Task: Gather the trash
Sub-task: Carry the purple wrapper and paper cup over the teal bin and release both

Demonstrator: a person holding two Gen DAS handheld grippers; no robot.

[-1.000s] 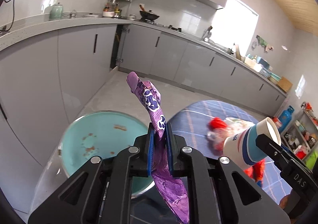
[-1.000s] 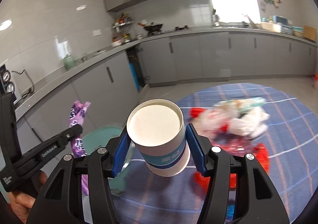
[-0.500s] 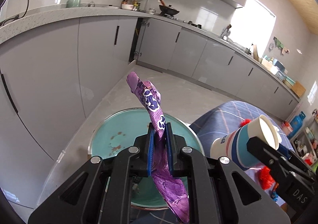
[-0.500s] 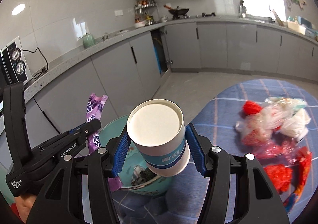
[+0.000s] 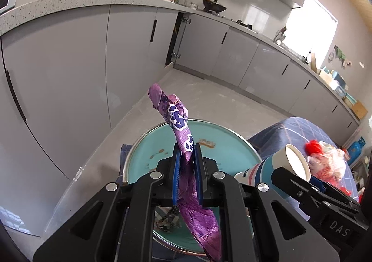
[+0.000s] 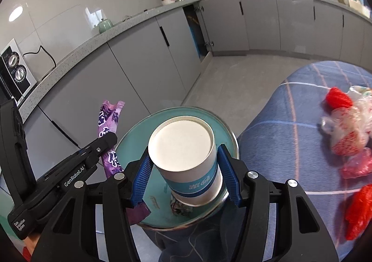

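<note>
My left fingers pinch a crumpled purple plastic wrapper; right fingers clamp a white-and-blue paper cup. Both over the round teal bin beside the blue-clothed surface.

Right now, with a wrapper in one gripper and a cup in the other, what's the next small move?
Probably open the left gripper first: its purple wrapper hangs over the teal bin, which already holds scraps. The cup in the right gripper is also above it.
</note>
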